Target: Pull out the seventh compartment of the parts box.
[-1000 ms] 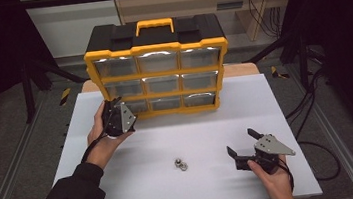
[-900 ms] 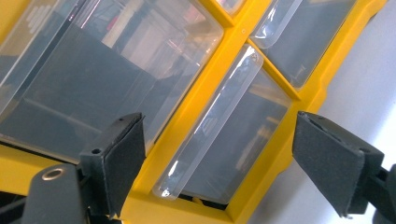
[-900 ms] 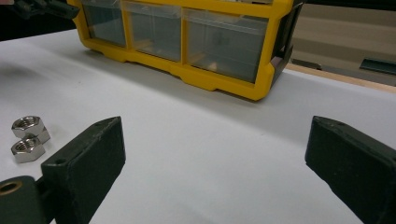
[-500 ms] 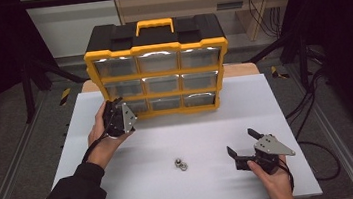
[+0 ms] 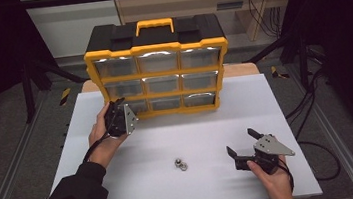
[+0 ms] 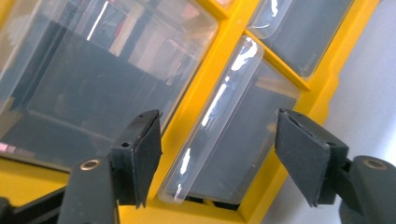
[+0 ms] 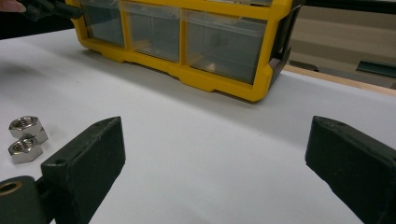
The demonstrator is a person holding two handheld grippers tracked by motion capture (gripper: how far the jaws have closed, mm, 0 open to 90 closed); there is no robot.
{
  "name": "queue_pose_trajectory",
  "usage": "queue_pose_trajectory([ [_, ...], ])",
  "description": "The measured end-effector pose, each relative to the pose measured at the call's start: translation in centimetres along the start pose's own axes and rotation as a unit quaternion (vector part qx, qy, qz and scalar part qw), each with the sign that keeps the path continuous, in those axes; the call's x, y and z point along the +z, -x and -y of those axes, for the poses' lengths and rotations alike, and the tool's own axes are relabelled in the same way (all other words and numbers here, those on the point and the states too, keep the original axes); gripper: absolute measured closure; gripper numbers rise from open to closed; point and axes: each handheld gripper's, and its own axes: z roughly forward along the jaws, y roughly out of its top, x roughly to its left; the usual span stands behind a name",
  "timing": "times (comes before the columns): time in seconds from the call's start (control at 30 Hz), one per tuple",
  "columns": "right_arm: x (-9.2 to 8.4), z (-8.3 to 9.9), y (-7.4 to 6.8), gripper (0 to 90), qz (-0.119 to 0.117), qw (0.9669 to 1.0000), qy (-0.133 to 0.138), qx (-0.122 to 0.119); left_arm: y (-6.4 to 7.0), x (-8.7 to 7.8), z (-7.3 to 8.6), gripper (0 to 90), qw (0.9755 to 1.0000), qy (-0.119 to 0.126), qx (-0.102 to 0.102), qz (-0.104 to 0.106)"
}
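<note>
**Left tongs closing in on a drawer handle**

Left tongs [image 6: 217, 158] up against the bottom-left clear drawer [image 6: 233, 140] of the yellow organizer [image 5: 157, 66], at the back of the white surface [image 5: 198, 127]. Jaws just been closing, now about half open, either side of the drawer's rounded handle, not pressing on it yet. Likely next: a pinch and a pull. Right tongs [image 5: 242, 142] wide open, holding nothing, resting near two steel nuts [image 5: 180, 165].

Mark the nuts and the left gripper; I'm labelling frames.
nuts [image 5: 180, 165], high view, on the pair's middle.
left gripper [image 6: 217, 156], left gripper view, midway between its fingertips, before the drawer [image 6: 243, 126], clear front.
</note>
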Motion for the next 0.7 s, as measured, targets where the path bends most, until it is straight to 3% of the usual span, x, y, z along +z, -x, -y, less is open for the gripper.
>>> queue_pose_trajectory([
  [0.17,0.03,0.01,0.01,4.9,0.001,1.0000,0.000,-0.001,0.34,0.43,0.03,36.5,0.9999,0.001,0.013,-0.009],
  [0.7,0.12,0.07,0.02,5.1,0.002,1.0000,-0.002,-0.007,0.56,1.00,0.06,42.9,0.9995,0.001,0.019,-0.025],
])
